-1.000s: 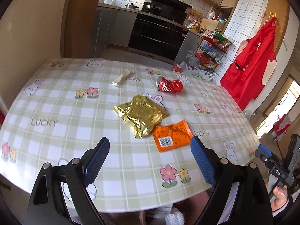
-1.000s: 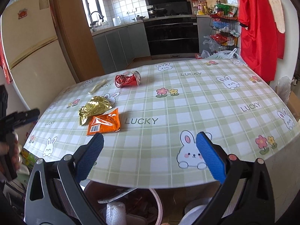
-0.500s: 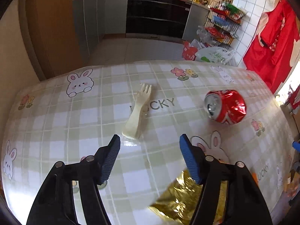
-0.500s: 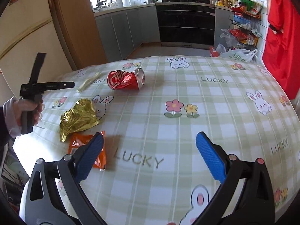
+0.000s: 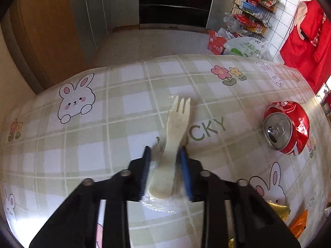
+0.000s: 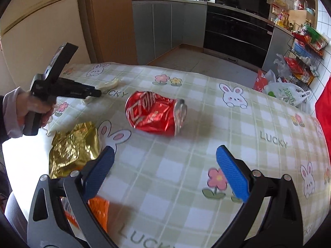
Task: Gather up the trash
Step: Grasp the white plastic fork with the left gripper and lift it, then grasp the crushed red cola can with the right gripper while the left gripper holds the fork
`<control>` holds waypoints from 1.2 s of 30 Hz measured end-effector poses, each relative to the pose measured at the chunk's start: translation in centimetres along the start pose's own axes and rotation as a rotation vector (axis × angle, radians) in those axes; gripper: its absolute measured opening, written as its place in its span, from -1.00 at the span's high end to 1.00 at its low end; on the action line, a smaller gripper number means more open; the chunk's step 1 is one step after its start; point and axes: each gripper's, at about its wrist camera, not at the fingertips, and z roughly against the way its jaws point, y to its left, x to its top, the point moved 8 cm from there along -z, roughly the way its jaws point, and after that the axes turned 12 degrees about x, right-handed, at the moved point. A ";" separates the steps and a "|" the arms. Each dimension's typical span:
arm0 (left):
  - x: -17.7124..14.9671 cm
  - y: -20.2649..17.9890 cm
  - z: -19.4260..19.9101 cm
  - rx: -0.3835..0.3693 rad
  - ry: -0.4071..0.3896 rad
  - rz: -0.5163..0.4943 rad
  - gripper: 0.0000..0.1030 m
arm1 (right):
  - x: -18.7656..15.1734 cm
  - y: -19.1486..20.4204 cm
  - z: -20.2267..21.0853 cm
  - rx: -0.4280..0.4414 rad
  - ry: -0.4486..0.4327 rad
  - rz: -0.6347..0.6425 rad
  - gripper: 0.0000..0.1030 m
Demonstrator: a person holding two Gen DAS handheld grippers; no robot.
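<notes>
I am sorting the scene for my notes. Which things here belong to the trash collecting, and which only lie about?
Job:
- wrapped fork, between the left claw pads
- crushed red can
- gold wrapper
- orange wrapper

Lying about:
- plastic bag on the floor
- wire rack

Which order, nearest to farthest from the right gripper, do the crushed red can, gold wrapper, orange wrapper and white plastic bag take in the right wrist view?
From the right gripper:
1. Orange wrapper, under its left finger at the near table edge.
2. Gold wrapper, just beyond, on the left.
3. Crushed red can, straight ahead, mid-table.
4. White plastic bag, on the floor past the table, far right.
</notes>
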 end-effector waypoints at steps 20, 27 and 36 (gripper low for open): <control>-9.2 2.8 10.0 -0.164 -0.143 0.242 0.71 | 3.0 -6.0 -8.6 -0.008 -0.003 -0.354 -0.26; -13.7 1.6 13.9 -0.202 -0.182 0.306 0.71 | 2.9 -5.0 -8.2 0.024 -0.020 -0.385 0.48; -18.0 -1.5 18.7 -0.278 -0.214 0.394 0.71 | 2.5 -1.6 -2.7 0.010 -0.098 -0.299 0.51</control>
